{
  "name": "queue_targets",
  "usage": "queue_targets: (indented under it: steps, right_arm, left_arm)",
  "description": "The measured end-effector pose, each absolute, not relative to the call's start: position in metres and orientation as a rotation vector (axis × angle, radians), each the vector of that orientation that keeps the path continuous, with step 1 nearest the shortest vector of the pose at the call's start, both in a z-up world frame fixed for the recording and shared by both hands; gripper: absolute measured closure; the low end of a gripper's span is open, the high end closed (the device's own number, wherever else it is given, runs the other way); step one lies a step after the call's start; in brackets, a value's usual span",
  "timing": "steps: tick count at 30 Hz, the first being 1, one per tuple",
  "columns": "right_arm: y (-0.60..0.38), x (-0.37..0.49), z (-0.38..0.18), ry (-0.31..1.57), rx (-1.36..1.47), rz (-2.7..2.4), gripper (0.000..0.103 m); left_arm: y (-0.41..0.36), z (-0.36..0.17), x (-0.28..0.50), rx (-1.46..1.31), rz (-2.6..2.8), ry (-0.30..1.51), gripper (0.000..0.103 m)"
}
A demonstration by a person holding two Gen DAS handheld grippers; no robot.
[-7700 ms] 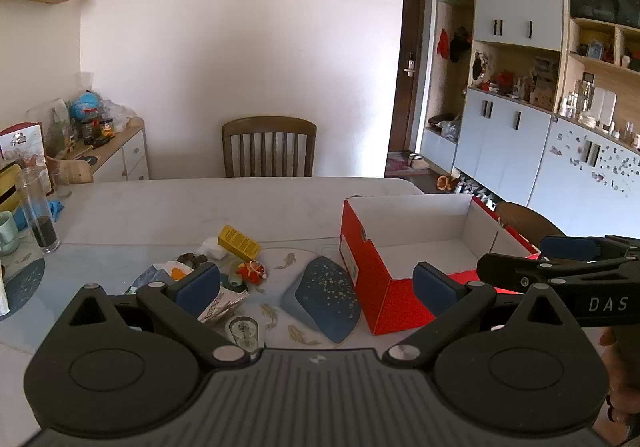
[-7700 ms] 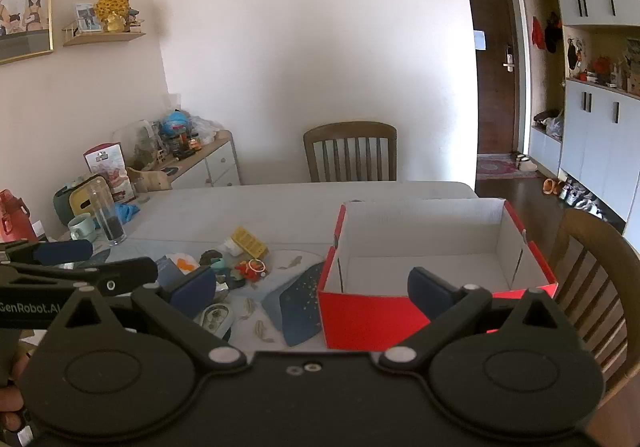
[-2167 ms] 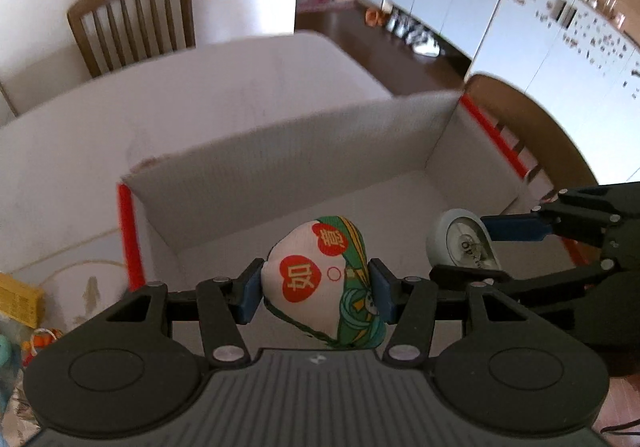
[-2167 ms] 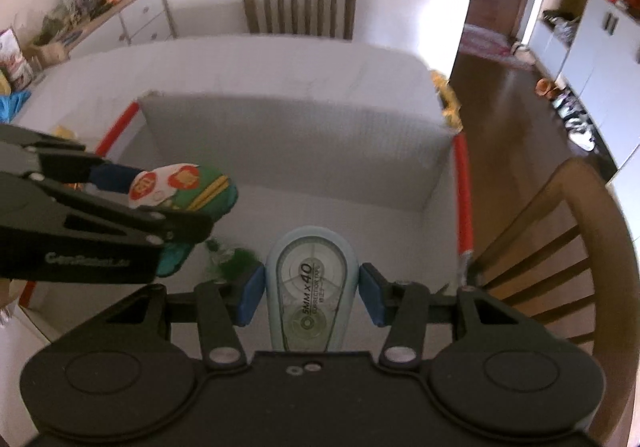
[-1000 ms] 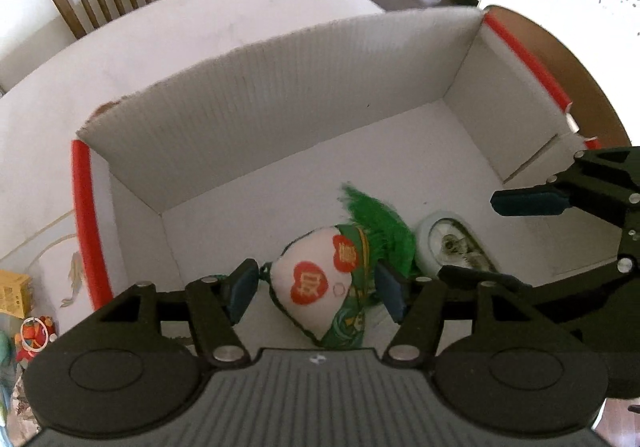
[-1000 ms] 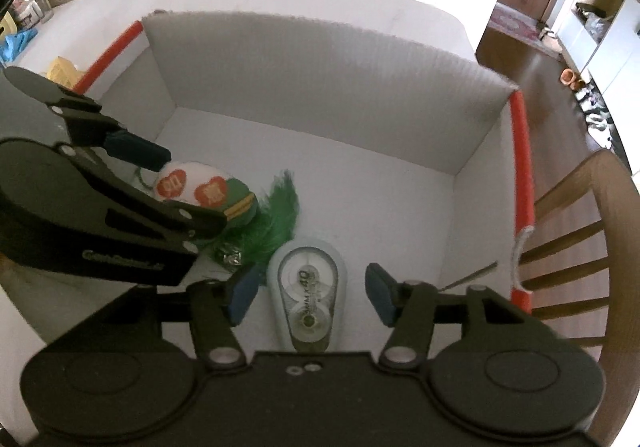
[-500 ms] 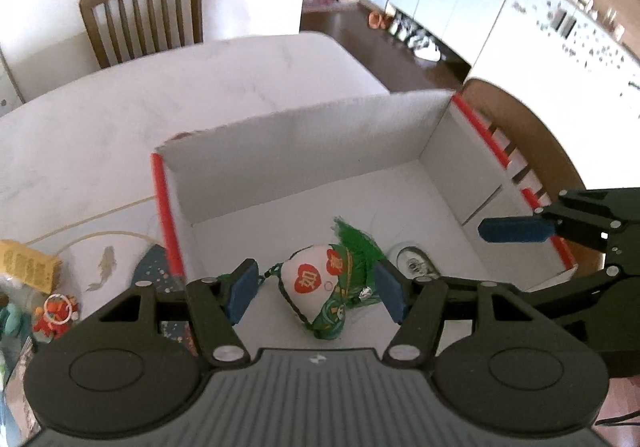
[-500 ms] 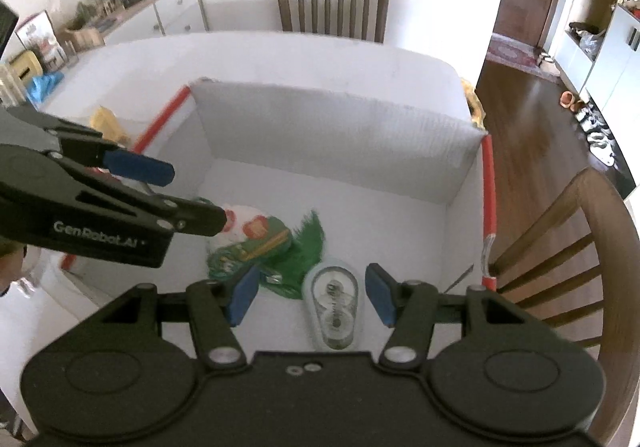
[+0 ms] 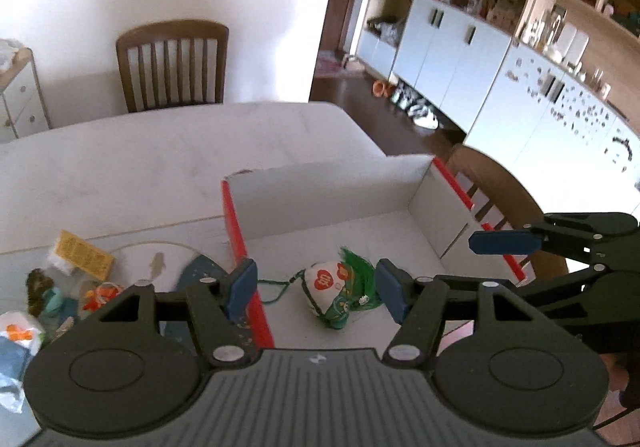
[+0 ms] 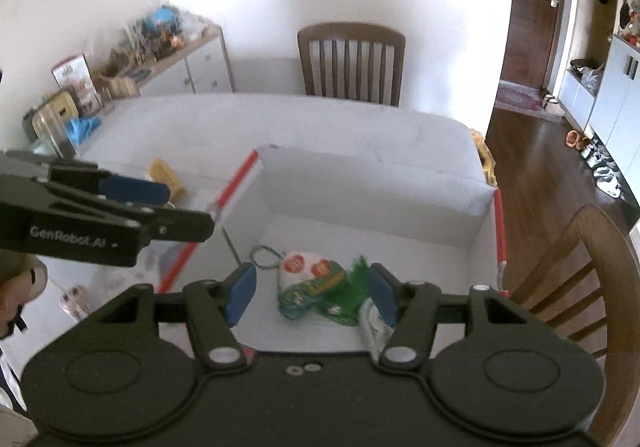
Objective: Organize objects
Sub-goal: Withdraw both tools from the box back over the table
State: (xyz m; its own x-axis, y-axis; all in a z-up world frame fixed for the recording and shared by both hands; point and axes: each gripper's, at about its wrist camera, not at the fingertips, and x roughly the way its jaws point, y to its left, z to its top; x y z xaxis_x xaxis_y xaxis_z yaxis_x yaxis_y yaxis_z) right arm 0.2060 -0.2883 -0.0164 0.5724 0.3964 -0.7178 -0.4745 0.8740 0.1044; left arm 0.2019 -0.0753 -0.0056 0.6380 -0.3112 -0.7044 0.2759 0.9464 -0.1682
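A red cardboard box (image 9: 236,223) with a white inside stands on the table. On its floor lies a white, red and green embroidered pouch (image 9: 328,295) with a green tassel. My left gripper (image 9: 318,293) hangs above the box, its jaws opening, with nothing pressed between the pads. My right gripper (image 10: 311,295) is also above the box, jaws opening and empty. The pouch (image 10: 308,279) lies far below it. Beside the pouch a pale tape dispenser (image 10: 374,327) rests on the box floor, partly hidden by my right finger. Each gripper shows in the other's view: the right gripper (image 9: 520,263), the left gripper (image 10: 176,207).
Left of the box lie a yellow packet (image 9: 82,253), a dark blue speckled piece (image 9: 200,271) and small toys (image 9: 100,293). Wooden chairs stand at the far side (image 9: 172,63) and to the right (image 9: 496,183). A cluttered sideboard (image 10: 180,59) lines the left wall.
Both grippers have risen and drawn back from the box, leaving the pouch and the tape dispenser on its floor. Their jaws stand a little wider.
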Motion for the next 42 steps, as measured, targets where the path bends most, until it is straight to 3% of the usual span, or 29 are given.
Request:
queue_targets:
  steps: [6,10,12,17,27,29,31,42]
  right_arm:
    - [-0.272,0.194,-0.005,0.766,-0.048,0.535,0.032]
    - [-0.261,0.186,0.001,0.747,-0.010,0.545,0.026]
    - [-0.253,0.181,0.003,0.734,-0.001,0.554,0.017]
    - [-0.225,0.172,0.007,0.708,-0.005,0.572,0.011]
    - [-0.180,0.154,0.002,0.701,0.005,0.578,0.004]
    - [-0.172,0.150,0.000,0.694,0.005,0.572,0.002]
    - [-0.164,0.147,-0.001,0.692,0.003,0.570,0.002]
    - [-0.120,0.132,-0.014,0.707,-0.009,0.542,0.002]
  left_arm:
    - [-0.047,0.011,0.179,-0.043,-0.296,0.738,0.034]
    - [-0.026,0.019,0.169,-0.038,-0.266,0.696,0.026]
    - [-0.014,0.021,0.164,-0.045,-0.263,0.687,0.025]
    - [0.015,0.023,0.156,-0.058,-0.240,0.667,0.020]
    - [0.067,0.019,0.140,-0.074,-0.222,0.654,0.017]
    - [0.077,0.018,0.137,-0.074,-0.215,0.651,0.005]
    - [0.086,0.018,0.135,-0.075,-0.213,0.637,0.002]
    - [0.141,0.000,0.131,-0.083,-0.217,0.636,0.000]
